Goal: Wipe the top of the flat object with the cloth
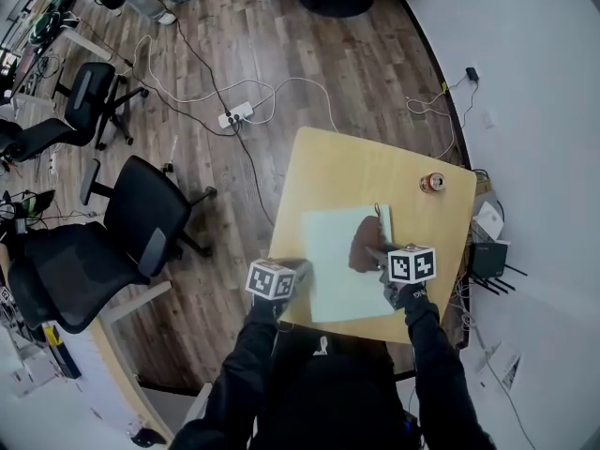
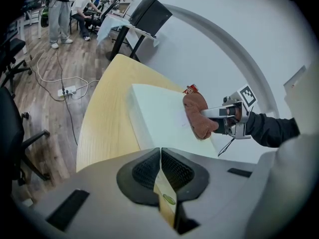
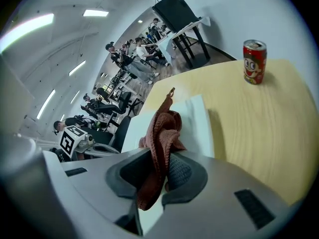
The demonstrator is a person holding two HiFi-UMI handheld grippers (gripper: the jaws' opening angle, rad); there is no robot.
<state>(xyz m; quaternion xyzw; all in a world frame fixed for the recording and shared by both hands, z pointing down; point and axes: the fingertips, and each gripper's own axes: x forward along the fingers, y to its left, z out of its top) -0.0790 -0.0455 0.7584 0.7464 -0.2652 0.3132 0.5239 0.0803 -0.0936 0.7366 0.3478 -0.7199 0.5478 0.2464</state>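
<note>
Right hand-held gripper (image 3: pixel 160 169), brown cloth (image 3: pixel 160 128) between jaws, atop flat object (image 3: pixel 198 118).

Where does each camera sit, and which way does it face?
Head view: on the head, steeply down at the table; sleeves, left claw, right claw show.
Left gripper view: on left claw, toward right claw; own jaws together.
Right gripper view: on right claw, across the flat object; jaws clamp cloth.
Shared: cloth, flat object.

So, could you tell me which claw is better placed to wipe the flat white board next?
Right. The right claw is shut on the reddish-brown cloth, which lies on the flat white board; the left claw is shut, without cloth, beside it.
</note>
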